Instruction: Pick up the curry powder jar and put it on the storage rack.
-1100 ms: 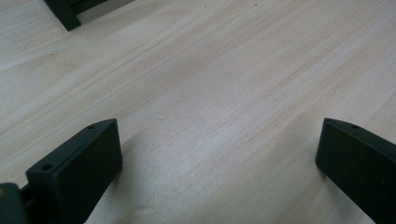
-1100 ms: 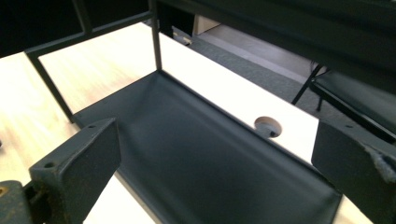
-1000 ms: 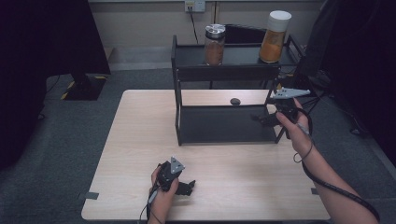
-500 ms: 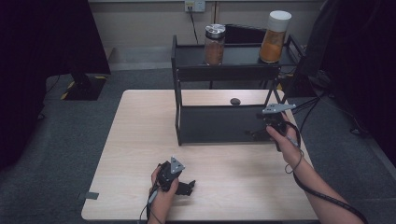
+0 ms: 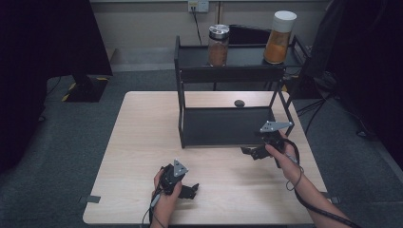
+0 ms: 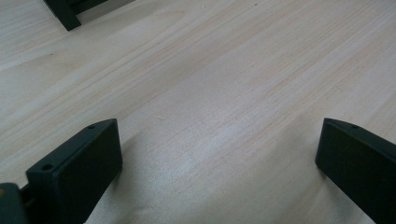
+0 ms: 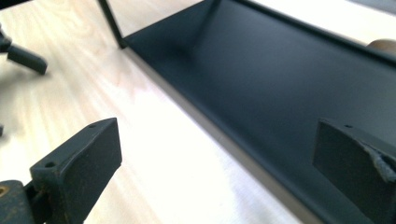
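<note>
Right gripper [image 5: 251,152] at the rack's [image 5: 228,126] front edge, empty.
Jaws wide; lower shelf just ahead, to their right. Left gripper [image 5: 189,190] wide, low over bare table [image 5: 142,137], well apart from rack.

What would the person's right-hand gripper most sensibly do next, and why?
Probably ease the right gripper further back toward the person. Its jaws stand open with nothing between them, right at the front edge of the black rack, whose lower shelf looks bare. Both jars already stand on the top shelf, and the left gripper rests open on the table.
</note>
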A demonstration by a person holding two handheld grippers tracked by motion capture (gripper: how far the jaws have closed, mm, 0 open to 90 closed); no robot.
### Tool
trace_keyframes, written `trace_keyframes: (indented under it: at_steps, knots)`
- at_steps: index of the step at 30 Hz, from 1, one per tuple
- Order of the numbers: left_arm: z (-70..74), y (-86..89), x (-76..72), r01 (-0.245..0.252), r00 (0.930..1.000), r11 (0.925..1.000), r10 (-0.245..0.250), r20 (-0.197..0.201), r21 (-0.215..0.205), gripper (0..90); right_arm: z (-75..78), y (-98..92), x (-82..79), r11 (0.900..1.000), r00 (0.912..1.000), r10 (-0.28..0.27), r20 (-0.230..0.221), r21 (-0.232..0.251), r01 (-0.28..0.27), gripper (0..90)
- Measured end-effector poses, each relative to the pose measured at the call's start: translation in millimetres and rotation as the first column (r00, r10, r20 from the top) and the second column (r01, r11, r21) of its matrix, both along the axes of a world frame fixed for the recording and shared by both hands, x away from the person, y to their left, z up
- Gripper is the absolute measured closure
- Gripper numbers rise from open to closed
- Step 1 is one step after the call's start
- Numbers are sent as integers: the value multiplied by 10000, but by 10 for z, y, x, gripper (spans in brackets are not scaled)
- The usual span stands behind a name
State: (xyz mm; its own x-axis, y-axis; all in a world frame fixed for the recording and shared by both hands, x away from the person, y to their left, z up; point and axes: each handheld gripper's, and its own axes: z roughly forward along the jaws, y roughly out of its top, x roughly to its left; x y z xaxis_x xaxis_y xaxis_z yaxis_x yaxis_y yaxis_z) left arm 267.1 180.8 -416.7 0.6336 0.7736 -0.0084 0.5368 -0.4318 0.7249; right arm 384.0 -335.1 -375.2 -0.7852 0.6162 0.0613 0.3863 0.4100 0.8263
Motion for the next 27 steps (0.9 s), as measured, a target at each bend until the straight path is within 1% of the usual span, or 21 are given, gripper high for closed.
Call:
trace_keyframes:
  at_steps: [3,9,16,22,27]
  knots:
    - [0,0,0,0,10000,10000,0,-1,2,1,-65,-5,-45,9998,9999,129,-40,-124,-130,12]
    - [0,0,0,-2,10000,10000,2,-2,0,1,-181,-42,-130,9989,9988,386,-302,-256,-393,12]
    - [0,0,0,0,10000,10000,0,1,-1,1,-285,-109,-218,9981,9973,499,-543,-340,-518,12]
    - [0,0,0,-1,10000,10000,1,-2,0,1,-334,-108,-284,9959,9969,550,-561,-686,-588,13]
    - [0,0,0,-1,10000,10000,1,-1,0,1,-356,-66,-300,9910,9966,639,-525,-1143,-695,14]
